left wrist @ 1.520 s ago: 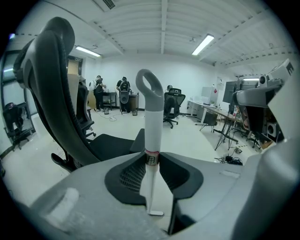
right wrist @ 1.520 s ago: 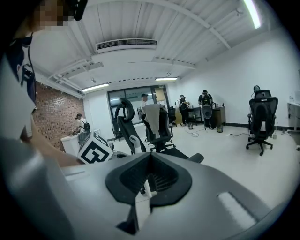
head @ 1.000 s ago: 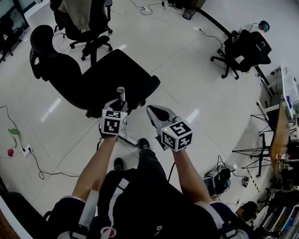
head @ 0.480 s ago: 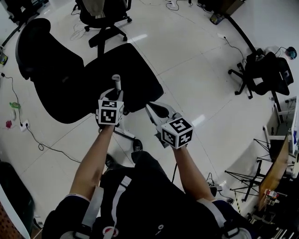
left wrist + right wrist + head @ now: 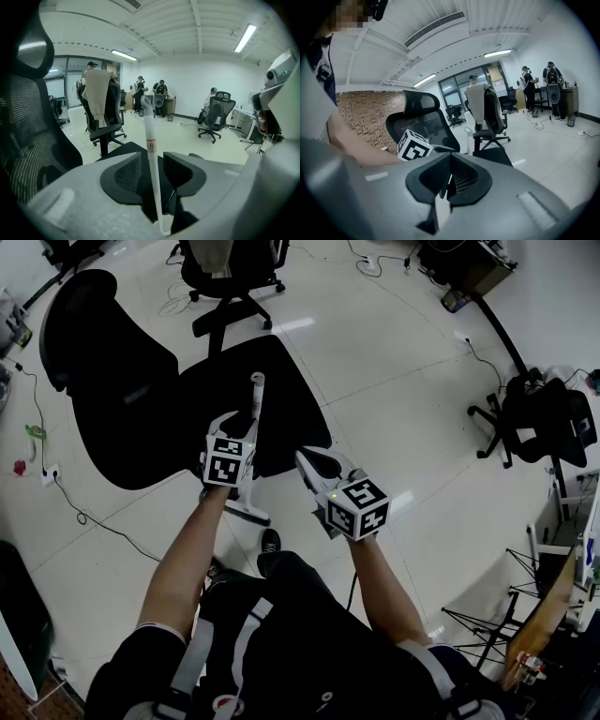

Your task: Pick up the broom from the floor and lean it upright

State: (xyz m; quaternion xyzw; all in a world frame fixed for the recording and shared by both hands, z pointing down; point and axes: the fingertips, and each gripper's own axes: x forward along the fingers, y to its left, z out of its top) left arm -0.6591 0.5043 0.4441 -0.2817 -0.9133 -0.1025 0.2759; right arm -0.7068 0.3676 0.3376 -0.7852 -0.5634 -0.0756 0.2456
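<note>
The broom (image 5: 255, 399) stood nearly upright at mid-frame, apparently propped against the black chair (image 5: 131, 418). The left gripper's (image 5: 236, 426) jaws had just been opening, the handle loose between them. The right gripper's (image 5: 307, 463) jaws were together, empty. Only backing away seemed left.

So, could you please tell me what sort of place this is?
Most likely an open office or lab workspace. Black swivel office chairs stand about a glossy white floor, loose cables trail across it, and strip lights line the ceiling.
</note>
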